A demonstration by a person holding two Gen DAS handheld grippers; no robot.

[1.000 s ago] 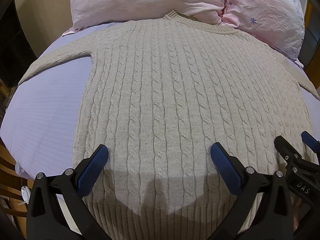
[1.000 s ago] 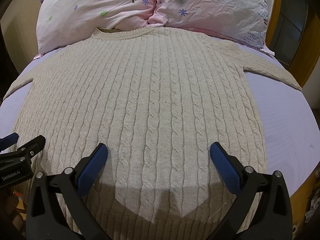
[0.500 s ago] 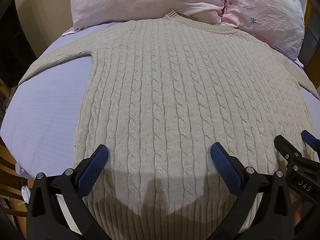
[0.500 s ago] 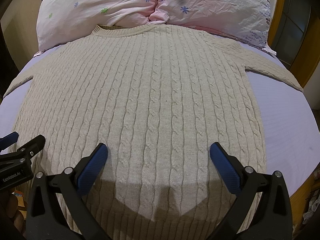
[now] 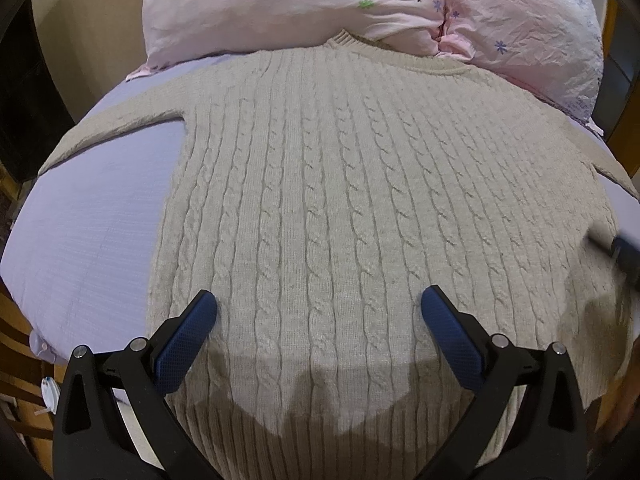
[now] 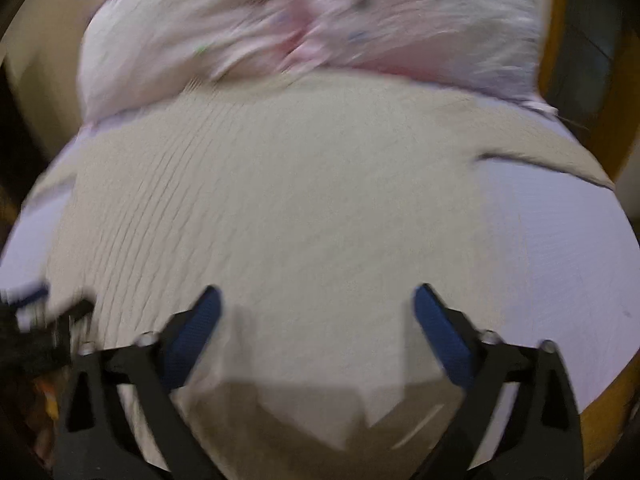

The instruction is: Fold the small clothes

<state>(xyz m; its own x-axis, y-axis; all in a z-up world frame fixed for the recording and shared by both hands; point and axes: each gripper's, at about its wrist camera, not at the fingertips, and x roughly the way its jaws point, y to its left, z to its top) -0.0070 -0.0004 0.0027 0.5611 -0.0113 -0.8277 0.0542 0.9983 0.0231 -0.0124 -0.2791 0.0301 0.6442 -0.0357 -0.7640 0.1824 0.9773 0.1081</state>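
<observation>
A beige cable-knit sweater [image 5: 360, 208] lies flat on the lilac bed sheet [image 5: 92, 232], neck toward the pillows, sleeves spread to both sides. My left gripper [image 5: 318, 308] is open and empty above the sweater's lower left part, near the ribbed hem. My right gripper [image 6: 316, 304] is open and empty above the sweater [image 6: 280, 208] on its lower right part. The right wrist view is blurred by motion. The right gripper shows as a blur at the right edge of the left wrist view [image 5: 624, 252].
Two pink flowered pillows [image 5: 320, 4] lie at the head of the bed behind the sweater's neck. A wooden bed frame [image 6: 616, 392] borders the right side. The sheet [image 6: 552, 256] lies bare to the right of the sweater.
The right gripper has moved quickly to the right and forward, blurring its view. The left gripper has barely moved. The sweater lies as before.
</observation>
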